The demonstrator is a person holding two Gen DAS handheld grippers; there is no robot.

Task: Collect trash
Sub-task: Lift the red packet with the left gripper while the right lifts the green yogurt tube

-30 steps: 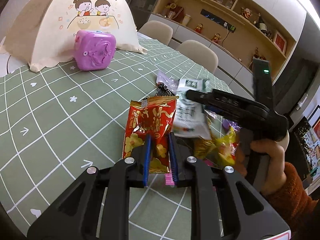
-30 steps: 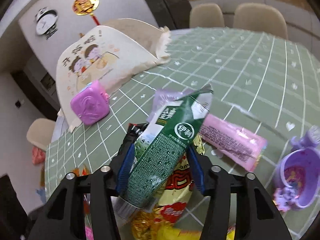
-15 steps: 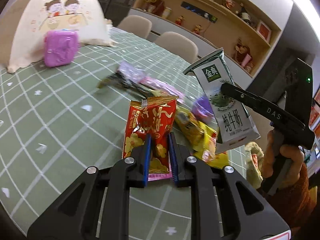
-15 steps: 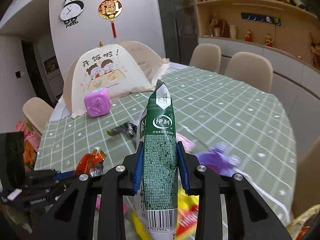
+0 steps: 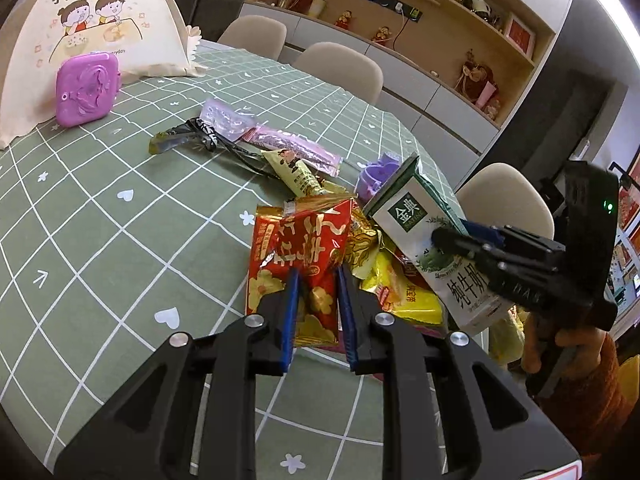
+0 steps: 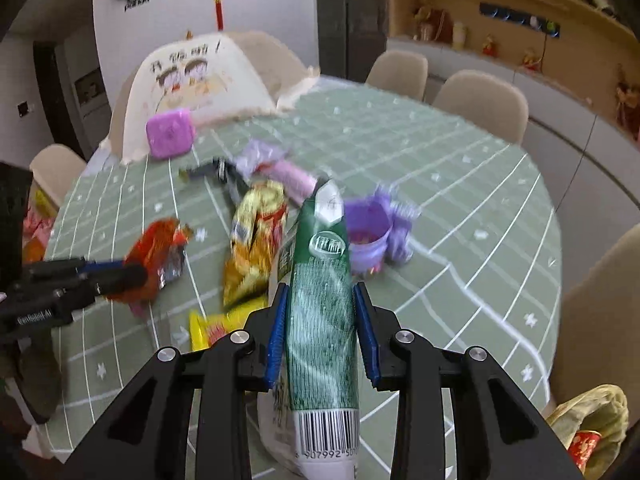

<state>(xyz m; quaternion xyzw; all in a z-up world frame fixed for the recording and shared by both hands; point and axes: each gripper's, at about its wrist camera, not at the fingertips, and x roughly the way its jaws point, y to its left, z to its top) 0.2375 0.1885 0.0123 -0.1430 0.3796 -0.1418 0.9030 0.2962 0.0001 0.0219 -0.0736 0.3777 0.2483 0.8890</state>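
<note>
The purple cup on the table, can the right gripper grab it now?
Probably not yet. The right gripper already has the green milk carton between its fingers, though its jaws are opening. The purple cup sits just beyond, with nothing else in front, so once the carton is dropped it looks reachable.

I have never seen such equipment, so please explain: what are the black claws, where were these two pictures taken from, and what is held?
They are hand-held grippers, one in each of a person's hands, with a camera on each looking along its fingers. One picture is from the left gripper, which pinches a red snack bag. The other is from the right gripper, whose jaws are opening slightly around a green milk carton. On the green checked tablecloth lie more wrappers, a purple box and a purple cup.
</note>
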